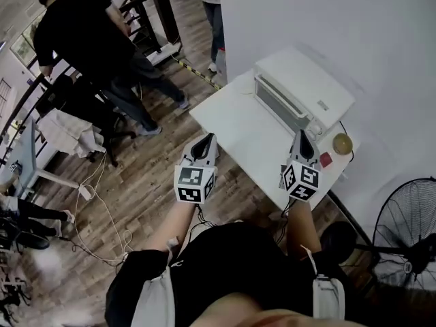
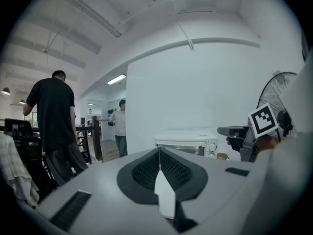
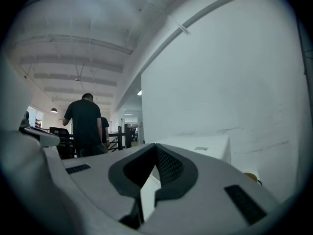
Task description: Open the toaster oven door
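The toaster oven (image 1: 300, 94) stands at the far side of the white table (image 1: 238, 131), at about one o'clock from the middle of the head view, with its back near the white wall. Its door is flat against the body, so it is not yet opened, and its front looks toward seven o'clock. In the left gripper view the oven (image 2: 188, 146) is at twelve o'clock straight ahead, and in the right gripper view it (image 3: 205, 148) is at one o'clock.

The right gripper (image 1: 302, 135) is over the table at five o'clock from the oven, near its knob end but apart from it. It points to twelve o'clock. Its jaws are pressed together with nothing between them (image 3: 155, 151). The right forearm is stretched forward from the body, almost straight.

The left gripper (image 1: 206, 140) is at eight o'clock from the oven, over the near edge of the table, and points to one o'clock. Its jaws also meet in one line and grasp nothing (image 2: 159, 155). The left forearm goes forward and a little inward.

A round yellow thing (image 1: 342, 143) and a small red thing (image 1: 325, 159) lie at three o'clock from the right gripper. A black fan (image 1: 409, 230) stands at four o'clock, on the floor. A person in black (image 1: 82, 39) stands at ten o'clock, well apart.
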The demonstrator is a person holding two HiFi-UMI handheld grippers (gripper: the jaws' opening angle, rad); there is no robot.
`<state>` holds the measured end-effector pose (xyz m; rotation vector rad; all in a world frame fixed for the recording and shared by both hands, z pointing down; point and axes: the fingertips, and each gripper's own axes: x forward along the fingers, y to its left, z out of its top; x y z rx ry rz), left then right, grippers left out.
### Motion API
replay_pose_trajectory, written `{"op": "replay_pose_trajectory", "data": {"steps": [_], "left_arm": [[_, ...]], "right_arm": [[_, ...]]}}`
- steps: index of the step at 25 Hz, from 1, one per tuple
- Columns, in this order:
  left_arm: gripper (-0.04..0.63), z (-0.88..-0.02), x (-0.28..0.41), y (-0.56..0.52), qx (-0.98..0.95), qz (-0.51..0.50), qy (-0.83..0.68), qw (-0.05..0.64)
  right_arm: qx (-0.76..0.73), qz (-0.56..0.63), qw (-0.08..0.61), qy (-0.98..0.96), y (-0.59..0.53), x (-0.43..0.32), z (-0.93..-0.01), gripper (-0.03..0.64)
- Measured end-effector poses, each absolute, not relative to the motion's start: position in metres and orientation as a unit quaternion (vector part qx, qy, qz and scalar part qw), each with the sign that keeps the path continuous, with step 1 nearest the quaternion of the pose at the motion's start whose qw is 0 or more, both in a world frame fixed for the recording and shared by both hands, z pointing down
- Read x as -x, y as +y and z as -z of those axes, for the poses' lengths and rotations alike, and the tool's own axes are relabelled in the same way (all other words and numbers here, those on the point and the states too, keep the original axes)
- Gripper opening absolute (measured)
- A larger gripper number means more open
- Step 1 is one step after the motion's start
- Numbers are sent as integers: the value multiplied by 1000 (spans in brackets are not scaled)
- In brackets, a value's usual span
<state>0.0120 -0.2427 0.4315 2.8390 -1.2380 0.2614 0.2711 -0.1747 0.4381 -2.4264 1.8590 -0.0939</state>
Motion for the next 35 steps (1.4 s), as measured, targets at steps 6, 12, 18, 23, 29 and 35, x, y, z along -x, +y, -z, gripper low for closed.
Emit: {"op": "replay_pose_trajectory", "data": {"steps": [6,12,18,23,29,35], "left_arm": [[15,-438,-61,-262,-931,-95,-352,18],[16,-439,-104,-269,-954,-93,-286,12],[15,-447,-129,-278,-972,-89,-217,16],[17,-447,-141,-305,-982,-82,-167,14],[15,-436,-143,-346,-991,-72,-109,0],[15,-434,-140,-391,-995,-70,-65,5]], "right_arm": [[811,37,39,583,-179,-296,-441,5],[835,35,35,547,-170,-310,-438,4],[864,31,24,502,-162,-311,-441,4],[886,28,16,463,-171,-302,-441,4],[912,22,16,410,-191,-285,-439,3],[933,23,12,359,-212,-268,-440,3]]}}
